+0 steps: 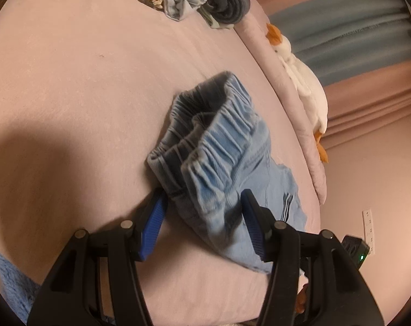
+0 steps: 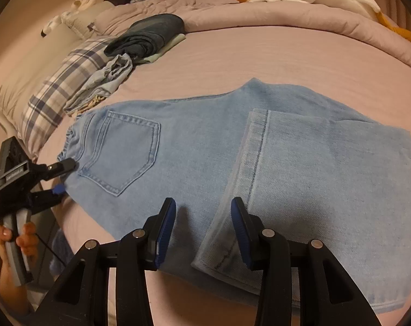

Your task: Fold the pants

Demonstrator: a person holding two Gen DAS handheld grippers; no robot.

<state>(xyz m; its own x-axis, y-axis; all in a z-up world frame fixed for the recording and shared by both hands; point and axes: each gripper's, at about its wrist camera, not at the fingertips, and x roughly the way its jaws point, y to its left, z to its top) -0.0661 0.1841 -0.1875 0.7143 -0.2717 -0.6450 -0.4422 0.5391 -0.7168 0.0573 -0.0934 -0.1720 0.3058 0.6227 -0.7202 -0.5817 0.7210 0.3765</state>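
The light-blue jeans point(image 2: 232, 146) lie on the pink bed point(image 2: 232, 54), legs already doubled back (one fold in), left gripper point(image 1: 202, 217) straddling the waistband point(image 1: 213, 135) with jaws apart, right gripper point(image 2: 202, 228) gaping over the hem point(image 2: 232, 217); next, I'd judge, pinch both ends

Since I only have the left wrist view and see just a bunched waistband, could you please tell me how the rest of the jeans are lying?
Observer: The jeans lie flat on the bed, with a back pocket facing up.
Operator: Thank you. Are the legs folded?
Observer: Yes, the legs are folded back over the seat, and their hem stops short of the pocket.
Operator: And where is the right tool, please?
Observer: The right tool is open above the near end of the hem, gripping nothing.
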